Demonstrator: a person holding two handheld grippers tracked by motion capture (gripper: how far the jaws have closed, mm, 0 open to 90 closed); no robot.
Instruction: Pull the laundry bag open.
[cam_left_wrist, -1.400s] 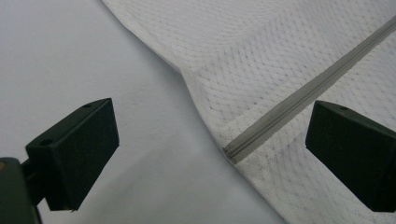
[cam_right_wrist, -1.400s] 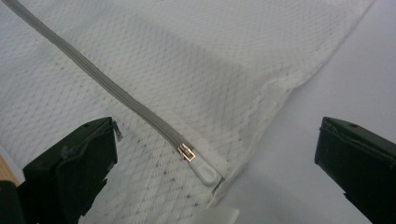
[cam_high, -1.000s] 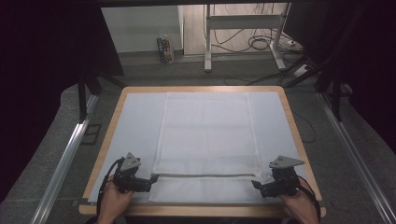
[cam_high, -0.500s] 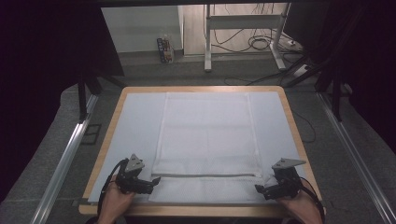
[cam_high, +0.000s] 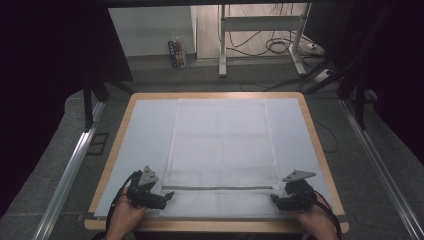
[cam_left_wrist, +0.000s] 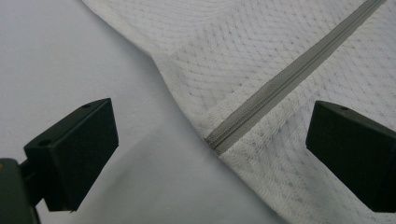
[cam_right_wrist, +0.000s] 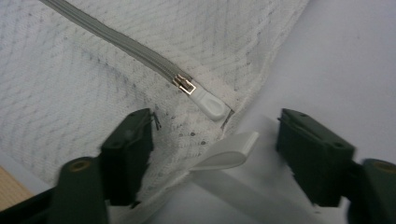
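Two grippers sit at the near corners of a white mesh bag (cam_high: 220, 145), which lies flat on the pale sheet covering the surface (cam_high: 145, 130). A grey zipper (cam_high: 217, 188) runs across the bag parallel to its near edge.

My left gripper (cam_high: 167, 196) is at the zipper's closed end (cam_left_wrist: 215, 140); its jaws are released, spread wide, with the bag's side edge between them and no fabric gripped. My right gripper (cam_high: 275, 199) is at the opposite end, jaws likewise released, straddling the corner. The slider and its white pull tab (cam_right_wrist: 205, 100) lie just ahead of the jaws, and a white loop tag (cam_right_wrist: 229, 151) lies between them.

Judgement: this placement suits anchoring one end while the other takes the pull tab. Neither grasp is made yet.
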